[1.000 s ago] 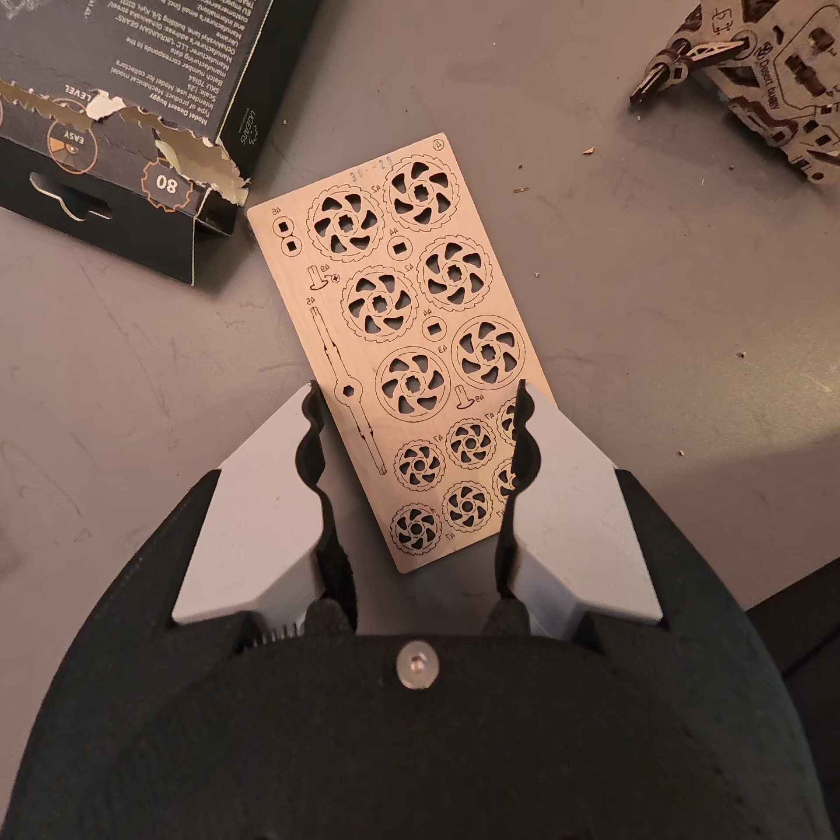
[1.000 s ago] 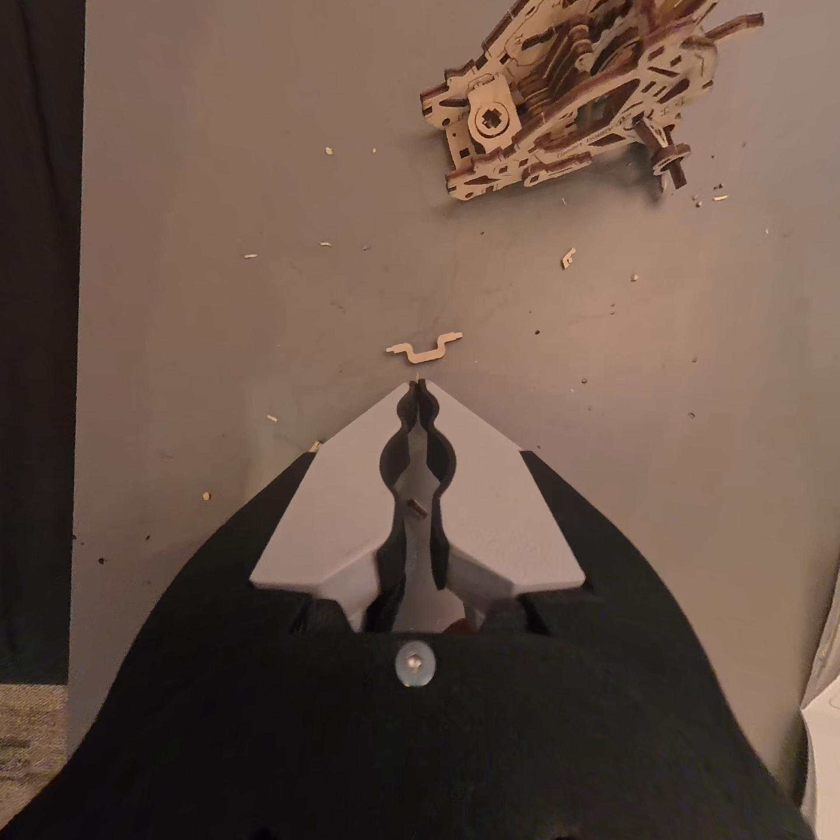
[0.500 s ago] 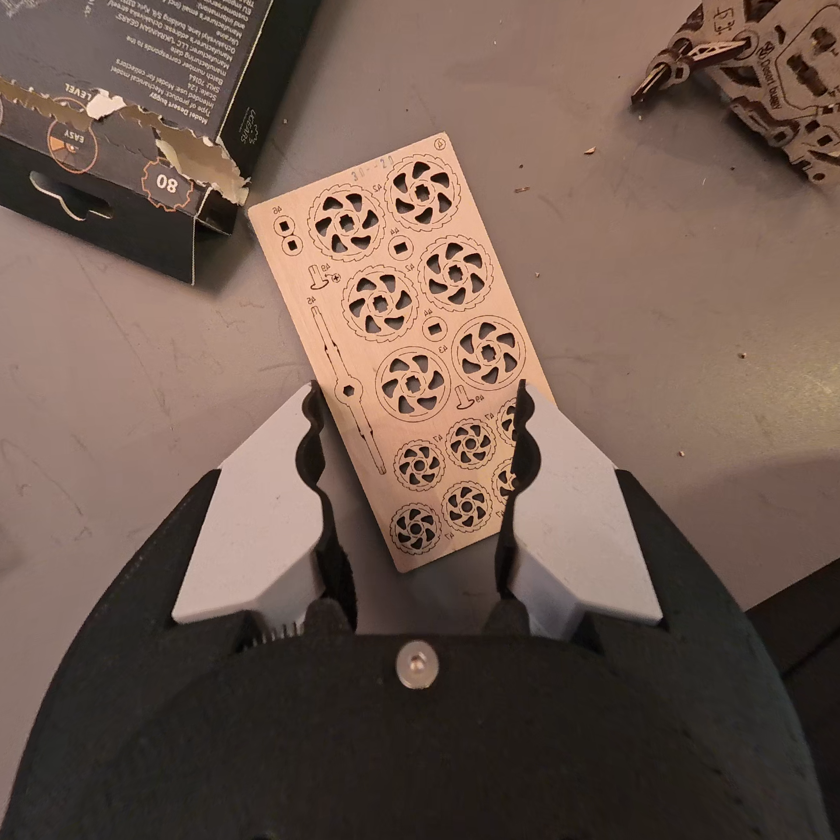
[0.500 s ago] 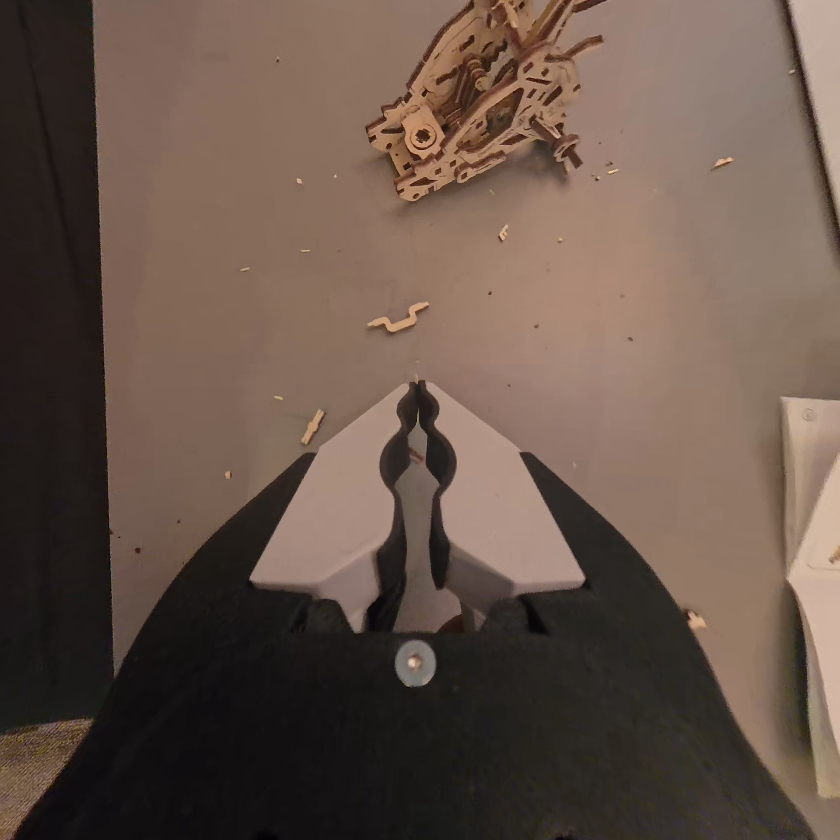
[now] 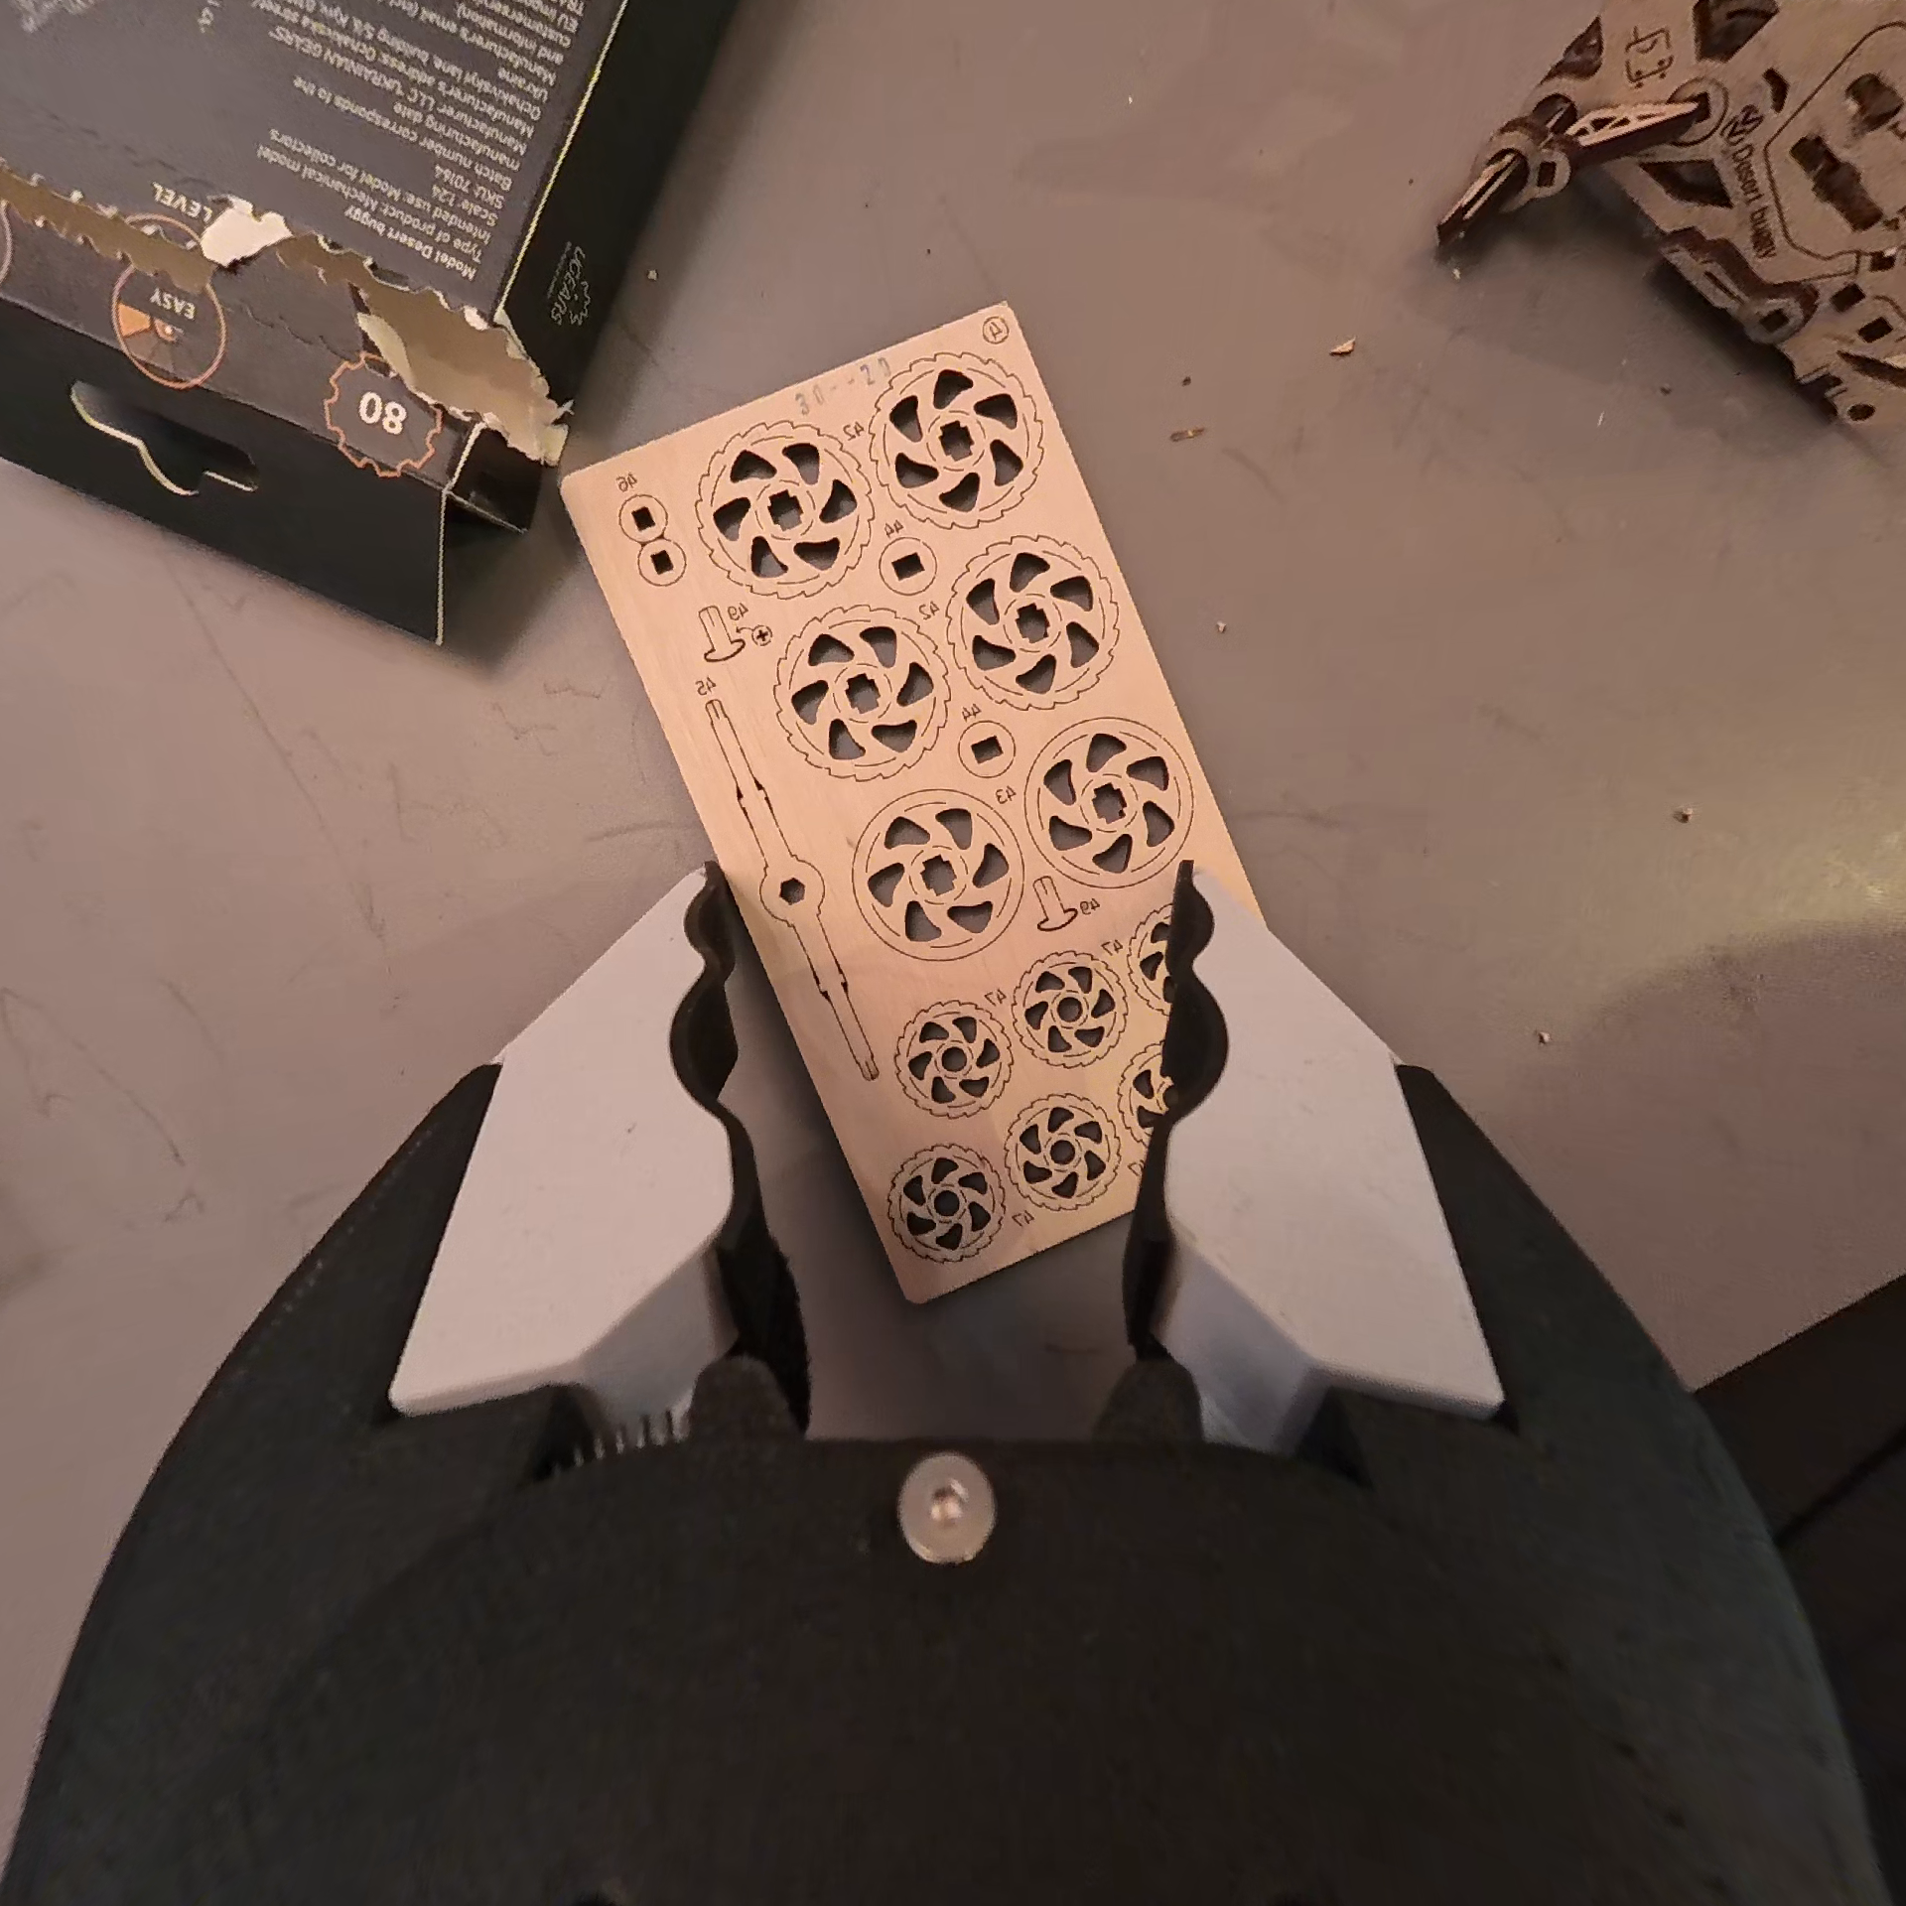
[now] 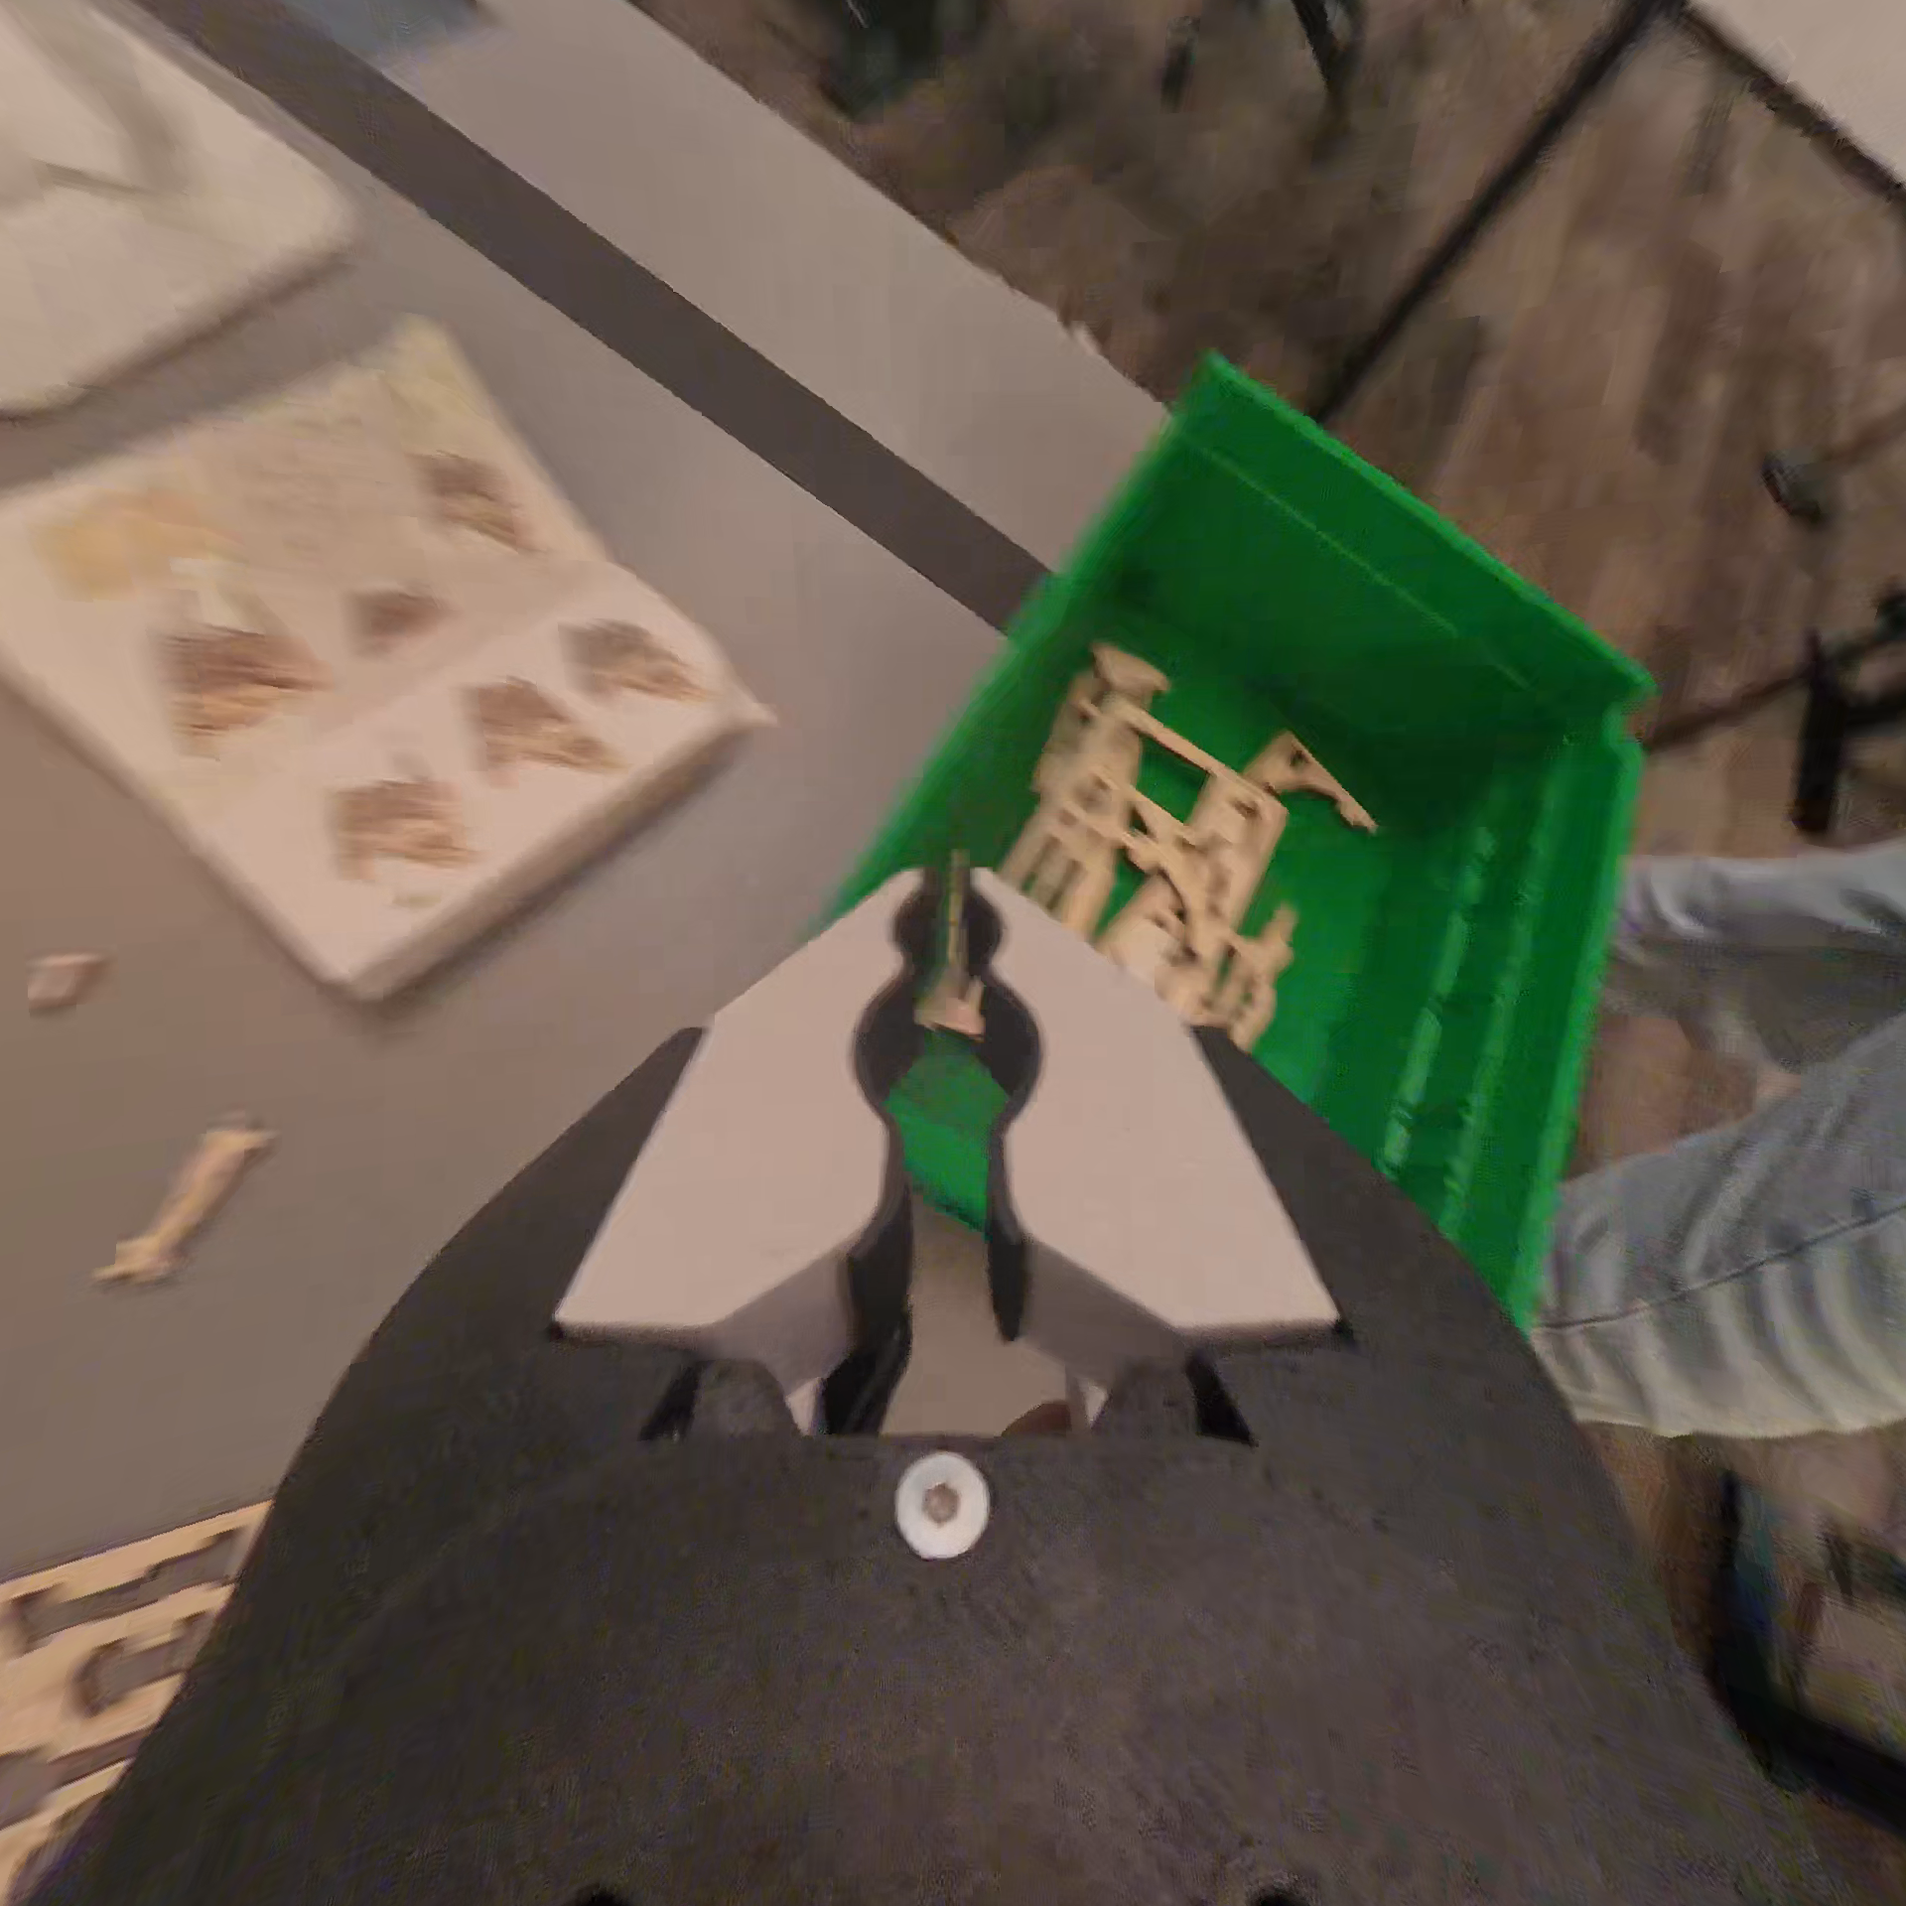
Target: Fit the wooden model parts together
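left wrist view: left gripper fingers spread over wooden sheet; right gripper pinches wooden piece.

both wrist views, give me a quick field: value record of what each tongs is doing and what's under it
left tongs: open, over wheel sheet
sheet: flat on table, wheels unpunched
near sheet: torn box, model
right tongs: shut on wood scrap
under right: green bin holding wood offcuts
right view: blurred
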Demonstrator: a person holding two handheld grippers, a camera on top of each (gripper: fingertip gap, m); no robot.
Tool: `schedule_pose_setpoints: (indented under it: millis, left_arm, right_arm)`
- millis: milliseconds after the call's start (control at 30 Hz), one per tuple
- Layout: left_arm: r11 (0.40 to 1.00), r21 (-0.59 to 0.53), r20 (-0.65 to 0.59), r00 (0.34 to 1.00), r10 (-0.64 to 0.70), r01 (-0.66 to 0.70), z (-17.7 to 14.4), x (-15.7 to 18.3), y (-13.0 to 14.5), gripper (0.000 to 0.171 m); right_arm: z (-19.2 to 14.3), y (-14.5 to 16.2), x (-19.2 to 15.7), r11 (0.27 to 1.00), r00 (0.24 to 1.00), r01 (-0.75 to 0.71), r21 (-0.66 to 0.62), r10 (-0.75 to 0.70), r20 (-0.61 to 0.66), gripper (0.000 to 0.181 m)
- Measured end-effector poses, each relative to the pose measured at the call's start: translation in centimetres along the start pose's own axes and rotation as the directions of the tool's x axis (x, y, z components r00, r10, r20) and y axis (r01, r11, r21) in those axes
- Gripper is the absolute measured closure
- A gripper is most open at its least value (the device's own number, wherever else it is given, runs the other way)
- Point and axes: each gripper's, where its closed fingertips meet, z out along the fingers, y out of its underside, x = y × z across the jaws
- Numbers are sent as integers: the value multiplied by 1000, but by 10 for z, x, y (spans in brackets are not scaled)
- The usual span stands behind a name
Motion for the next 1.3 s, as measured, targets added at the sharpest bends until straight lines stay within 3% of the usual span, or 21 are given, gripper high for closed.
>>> schedule_pose_setpoints:
  millis: [33,67,100,200,333,367,400,500,633,667,700,800,833,900,933,1167,1300]
  left_arm:
    - [1000,-1,1,1000,-1,1,0,0,0,89]
    - [1000,-3,1,1000,-1,1,0,0,0,89]
    - [1000,-4,2,1000,-2,2,0,0,0,89]
    - [1000,-6,3,1000,-5,5,0,0,0,89]
    - [1000,-5,5,1000,-5,5,0,0,0,89]
    - [1000,-6,5,1000,-6,6,0,0,0,88]
    - [1000,-5,5,1000,-6,6,0,0,0,88]
    - [1000,-5,5,1000,-5,5,0,0,0,88]
    - [1000,-5,4,1000,-4,4,1,0,0,88]
    - [1000,-6,4,1000,-4,4,1,0,0,88]
    - [1000,-6,3,1000,-4,4,1,0,0,88]
    - [1000,-11,-4,1000,-7,6,0,2,0,84]
    - [1000,-19,-5,1000,-14,14,0,2,1,78]
    - [998,-32,-5,998,-62,62,1,-1,2,41]
    - [997,-14,-16,997,-77,77,0,-1,0,34]
    - [994,82,8,997,-79,78,-18,-9,-21,21]
    - [986,164,50,998,-48,39,-41,-8,-42,20]
  right_arm:
    - [8,12,21,998,999,-38,-55,36,-38,147]
    - [18,26,32,990,996,-81,-116,78,-32,134]
    - [26,38,36,978,993,-117,-170,119,-2,137]
    - [36,57,50,965,993,-119,-234,119,-14,181]
    - [37,55,54,973,989,-151,-174,150,-19,179]
    - [36,56,56,971,984,-180,-159,178,-28,153]
    - [35,60,54,963,980,-199,-180,201,-4,154]
    - [25,66,53,964,981,-195,-180,196,-12,181]
    - [13,66,44,975,983,-178,-136,181,14,181]
    - [10,65,42,971,977,-207,-119,212,26,161]
    - [7,67,40,960,967,-247,-130,253,28,127]
    - [-12,72,24,965,968,-233,-122,242,66,148]
    - [-19,77,16,966,971,-218,-139,228,65,147]
    - [-34,87,-3,966,974,-203,-163,216,68,121]
    - [-42,92,-19,965,970,-198,-172,218,105,119]
    - [-74,138,-113,955,933,-149,-257,222,282,90]
    - [-72,173,-137,938,928,-102,-332,209,308,86]
